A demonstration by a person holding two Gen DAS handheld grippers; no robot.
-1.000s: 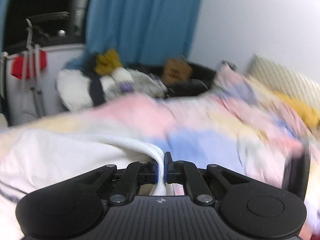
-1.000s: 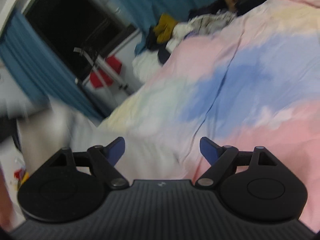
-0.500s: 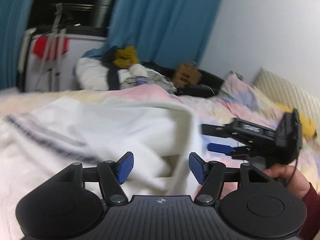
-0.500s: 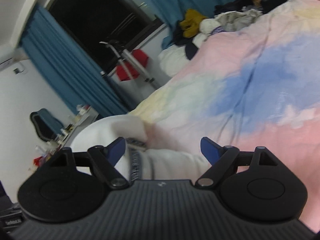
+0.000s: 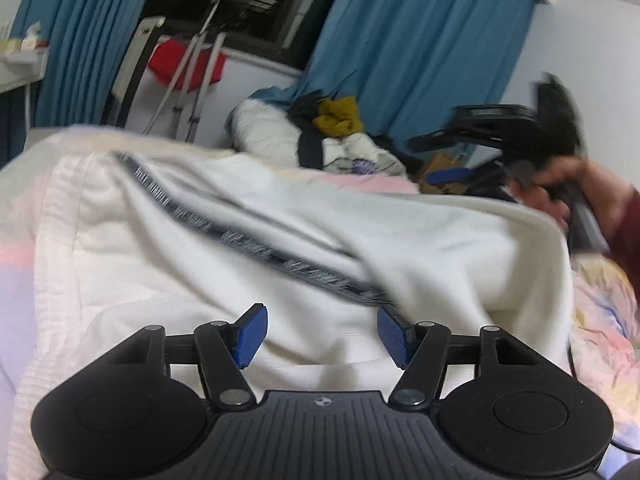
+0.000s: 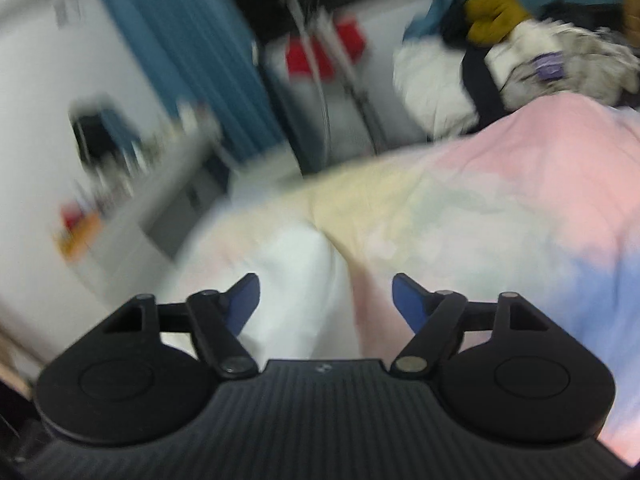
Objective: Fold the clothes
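A white garment [image 5: 248,256] with a dark patterned stripe lies spread on the pastel bedspread [image 5: 600,312]. My left gripper [image 5: 320,334] is open and empty just above its near edge. In the left wrist view the right gripper [image 5: 472,152], held in a hand, is raised at the right, beyond the garment's far edge, and looks open. In the right wrist view my right gripper [image 6: 325,300] is open and empty over a white fold of the garment [image 6: 296,280] and the bedspread [image 6: 500,208]. That view is blurred.
A heap of clothes and bags [image 5: 320,136] lies at the far end of the bed, in front of blue curtains [image 5: 408,48]. A folding rack with a red cloth [image 5: 184,64] stands under the dark window. A desk with clutter [image 6: 120,200] stands to the left.
My left gripper let go of the white garment and opened; the garment now lies spread on the bed. The right gripper lifted and swung to the right of the garment, still open.
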